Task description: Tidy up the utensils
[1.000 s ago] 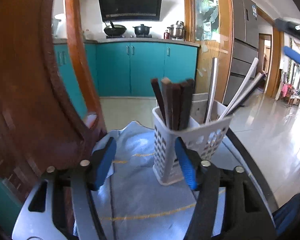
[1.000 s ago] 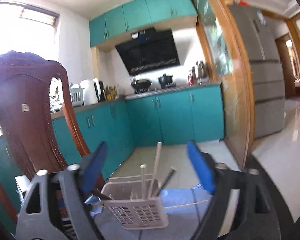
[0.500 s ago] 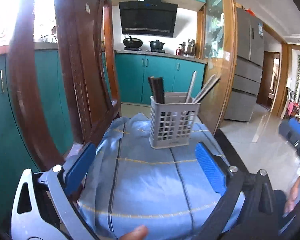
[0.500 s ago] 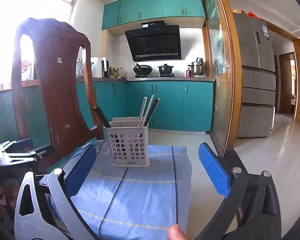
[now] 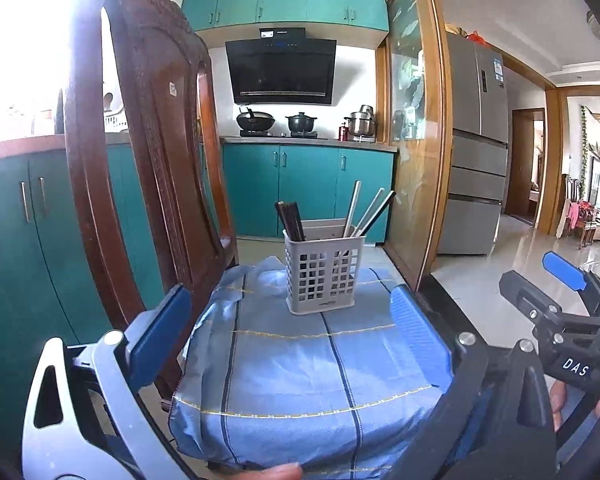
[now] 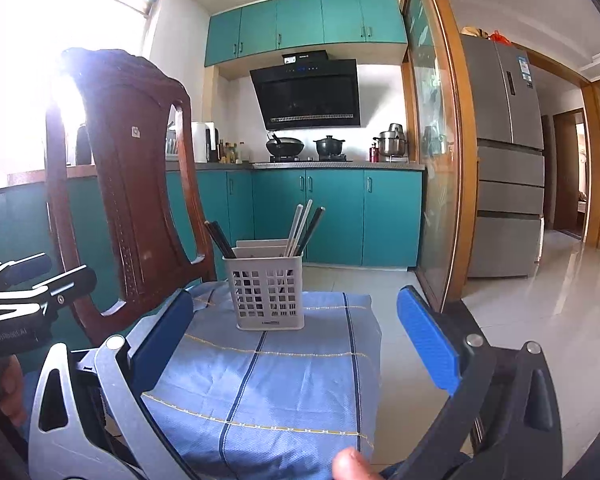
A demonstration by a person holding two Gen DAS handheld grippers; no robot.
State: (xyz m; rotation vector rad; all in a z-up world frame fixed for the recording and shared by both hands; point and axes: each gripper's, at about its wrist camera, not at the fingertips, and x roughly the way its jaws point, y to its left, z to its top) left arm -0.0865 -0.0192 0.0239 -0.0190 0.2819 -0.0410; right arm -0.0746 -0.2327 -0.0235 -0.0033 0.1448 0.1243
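Utensil basket (image 5: 323, 276) upright, kettle (image 6: 202, 141) right-view only

Both wrist views toward utensil basket (image 5: 323, 278)

Both grippers have pulled back from the utensil basket (image 5: 323, 276), which now looks smaller and sits well apart at 12 o'clock. The left gripper (image 5: 288, 330) has spread wide, no longer flanking the basket. The right gripper (image 6: 296, 338) has dropped level with it.

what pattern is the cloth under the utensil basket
The cloth is light blue with dark blue stripes and thin yellow cross lines; clearest in the right wrist view.
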